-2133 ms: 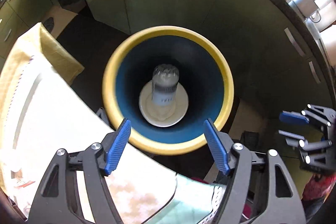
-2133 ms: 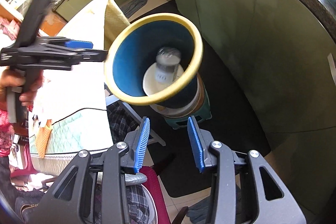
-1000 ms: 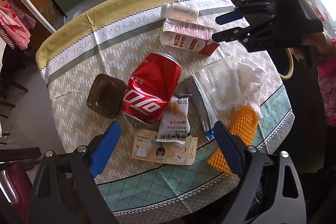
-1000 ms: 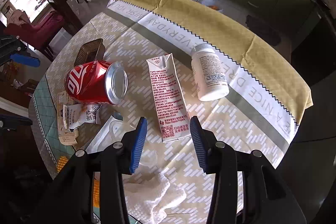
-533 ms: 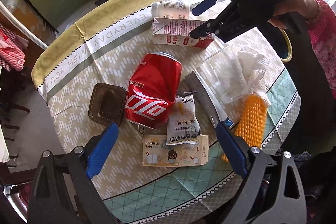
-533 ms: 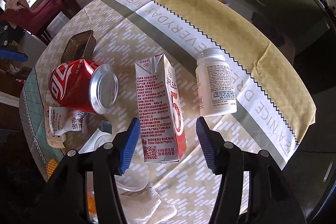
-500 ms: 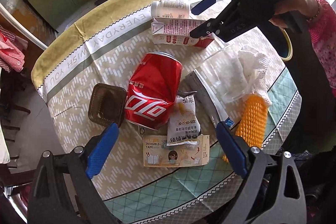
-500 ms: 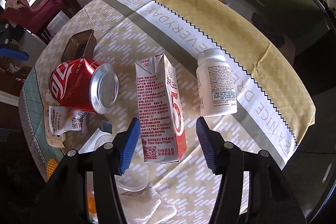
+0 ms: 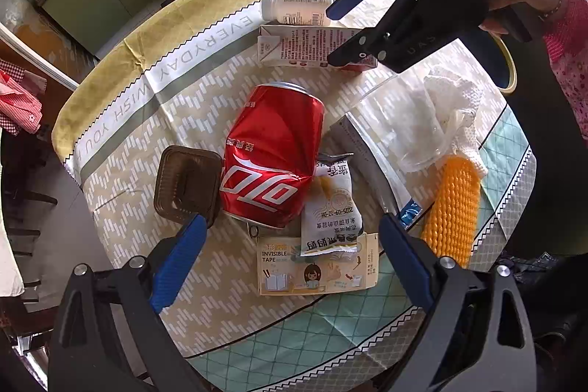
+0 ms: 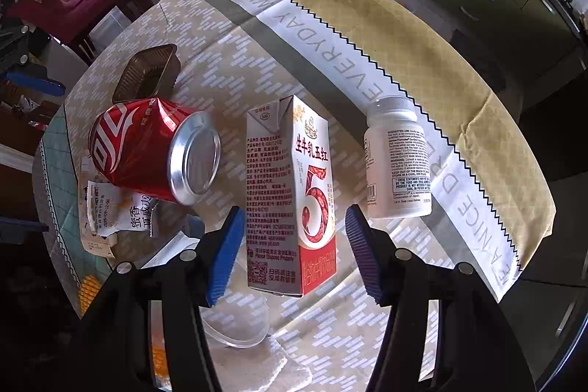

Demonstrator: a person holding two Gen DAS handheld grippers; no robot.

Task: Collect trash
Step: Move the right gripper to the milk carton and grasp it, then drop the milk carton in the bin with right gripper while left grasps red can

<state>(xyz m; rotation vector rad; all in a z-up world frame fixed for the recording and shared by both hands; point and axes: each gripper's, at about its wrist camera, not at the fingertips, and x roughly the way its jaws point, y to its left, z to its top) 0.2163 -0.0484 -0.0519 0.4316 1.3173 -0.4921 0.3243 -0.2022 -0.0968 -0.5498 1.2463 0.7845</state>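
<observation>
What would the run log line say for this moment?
right gripper: jaws just opening, astride milk carton, not gripping | left gripper: open above dented cola can

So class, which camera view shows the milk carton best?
The right wrist view: the carton lies centred and unobstructed, its printed faces readable. In the left wrist view the carton is smaller, farther away, and partly hidden behind the right tool.

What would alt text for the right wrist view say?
The open right gripper straddles a milk carton lying on a patterned tablecloth, pads not touching it. A white bottle lies right of it, a dented red can left.
</observation>
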